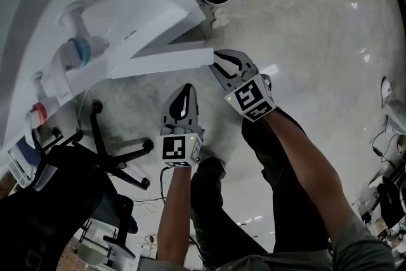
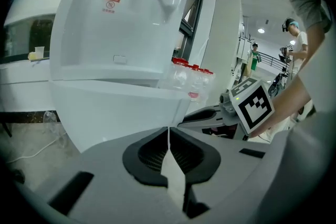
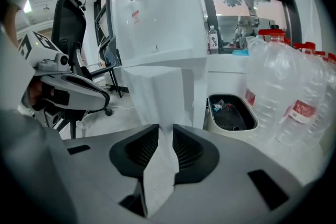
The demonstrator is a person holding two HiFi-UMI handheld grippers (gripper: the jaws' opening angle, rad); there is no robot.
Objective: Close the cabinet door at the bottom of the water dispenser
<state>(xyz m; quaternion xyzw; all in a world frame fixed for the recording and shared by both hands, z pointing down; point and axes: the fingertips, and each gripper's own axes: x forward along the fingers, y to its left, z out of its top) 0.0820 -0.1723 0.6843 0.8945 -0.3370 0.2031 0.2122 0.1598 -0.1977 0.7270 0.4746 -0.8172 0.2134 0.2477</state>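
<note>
Left gripper [image 2: 168,131], grey plastic with black ribbed pads: clenched, nothing caught between. On the right gripper [image 3: 165,127] a narrow slit is shown between the jaws, with the tips set right at the free end of the smooth, flat white cabinet door [image 1: 162,63]. The door is swung out from the base of the glossy white water dispenser [image 3: 157,8], and its long top edge is pointed away from the body. A small red sticker [image 2: 112,3] is spotted on the dispenser, print unreadable. Clear red-capped plastic bottles [image 3: 283,86] are stacked beside it.
</note>
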